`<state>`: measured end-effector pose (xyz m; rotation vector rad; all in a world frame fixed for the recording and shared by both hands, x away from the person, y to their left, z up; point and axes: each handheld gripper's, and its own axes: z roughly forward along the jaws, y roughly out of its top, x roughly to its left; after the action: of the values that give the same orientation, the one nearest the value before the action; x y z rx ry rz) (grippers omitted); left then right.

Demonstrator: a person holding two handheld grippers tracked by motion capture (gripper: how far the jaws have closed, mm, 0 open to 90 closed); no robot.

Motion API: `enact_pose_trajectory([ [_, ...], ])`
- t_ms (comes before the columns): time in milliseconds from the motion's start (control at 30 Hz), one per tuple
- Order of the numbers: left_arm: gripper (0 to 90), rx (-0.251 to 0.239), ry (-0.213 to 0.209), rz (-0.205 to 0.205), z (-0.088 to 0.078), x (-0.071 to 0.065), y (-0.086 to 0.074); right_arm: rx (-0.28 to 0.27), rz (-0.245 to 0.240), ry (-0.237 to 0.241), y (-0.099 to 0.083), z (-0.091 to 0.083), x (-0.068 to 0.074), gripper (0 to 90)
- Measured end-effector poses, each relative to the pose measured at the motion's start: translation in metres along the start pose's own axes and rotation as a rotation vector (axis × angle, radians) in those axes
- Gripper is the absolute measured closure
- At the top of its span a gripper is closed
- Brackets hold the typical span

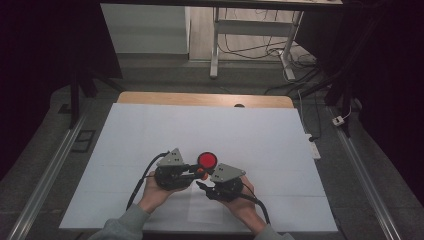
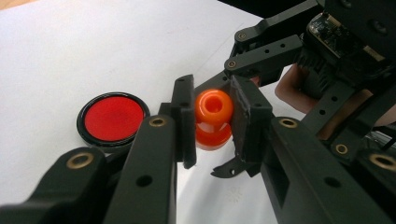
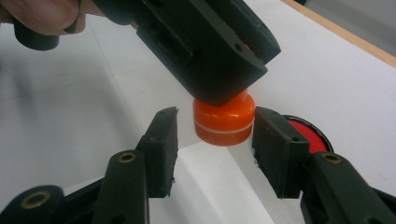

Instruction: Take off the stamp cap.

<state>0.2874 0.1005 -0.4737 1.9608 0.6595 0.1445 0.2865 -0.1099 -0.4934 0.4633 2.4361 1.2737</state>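
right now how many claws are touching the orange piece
1 for sure: the left claw is clamped on the orange piece. The right claw straddles its base; one pad sits close, contact unclear.

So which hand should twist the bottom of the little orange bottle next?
Probably the right. The left gripper already clamps the orange bottle's top, and the right gripper has its open jaws either side of the base, one pad touching.

From overhead we look down the table (image 1: pixel 150 130); both gripper cams sit close, sharing the orange piece (image 2: pixel 213 119).
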Motion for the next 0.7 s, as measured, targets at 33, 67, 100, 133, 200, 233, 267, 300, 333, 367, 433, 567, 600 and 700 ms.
enact_pose_trajectory([
  [33,72.3,0.001,0.0,0.0,0.0,0.0001,0.0,0.0,-0.001,-0.002,0.0,0.0,-0.0002,51.4],
  [67,72.3,0.001,0.0,0.002,0.0001,0.0001,-0.0001,0.0,0.002,-0.006,0.0,-0.0001,-0.0002,52.4],
  [100,72.3,0.001,0.0,0.002,0.0001,0.0001,0.0,-0.001,0.001,-0.01,0.0,-0.0002,-0.0005,53.3],
  [133,72.3,0.001,0.0,0.002,0.0001,0.0001,-0.0001,-0.002,0.003,-0.012,0.0,-0.0002,-0.0009,54.1],
  [200,72.3,-0.001,0.0,0.002,0.0,-0.0001,-0.0001,-0.007,0.005,-0.015,0.0,-0.0007,-0.0016,55.6],
  [233,72.3,-0.003,0.001,0.002,0.0001,-0.0003,-0.0001,-0.006,0.004,-0.019,0.0002,-0.0011,-0.0019,56.1],
  [267,72.3,-0.002,0.001,0.001,0.0,-0.0002,0.0,-0.004,0.003,-0.026,0.0004,-0.0015,-0.0019,56.7],
  [300,72.3,-0.002,0.001,0.001,0.0,0.0,-0.0001,-0.011,0.005,-0.021,0.0001,-0.0012,-0.0022,57.4],
  [333,72.3,-0.001,0.002,0.002,0.0,0.0001,-0.0001,-0.003,0.003,-0.027,0.0002,-0.0015,-0.0022,57.9],
  [367,72.3,-0.001,0.002,0.002,0.0001,0.0001,-0.0001,-0.006,0.004,-0.021,0.0,-0.0012,-0.0023,58.3],
  [433,72.3,-0.002,0.005,0.003,0.0002,-0.0001,-0.0002,-0.006,0.001,-0.022,0.0,-0.001,-0.002,59.1],
  [567,72.3,-0.006,0.006,0.0,-0.0007,-0.0001,0.0,-0.016,-0.003,-0.024,0.0001,-0.0009,-0.0017,60.5],
  [600,72.3,-0.007,0.007,0.001,-0.001,0.0,0.0001,-0.019,-0.003,-0.025,0.0002,-0.0009,-0.0013,61.0],
  [700,72.3,-0.01,0.006,-0.001,-0.0015,0.0,0.0003,-0.023,-0.011,-0.027,0.0006,-0.0014,-0.0005,62.3],
])
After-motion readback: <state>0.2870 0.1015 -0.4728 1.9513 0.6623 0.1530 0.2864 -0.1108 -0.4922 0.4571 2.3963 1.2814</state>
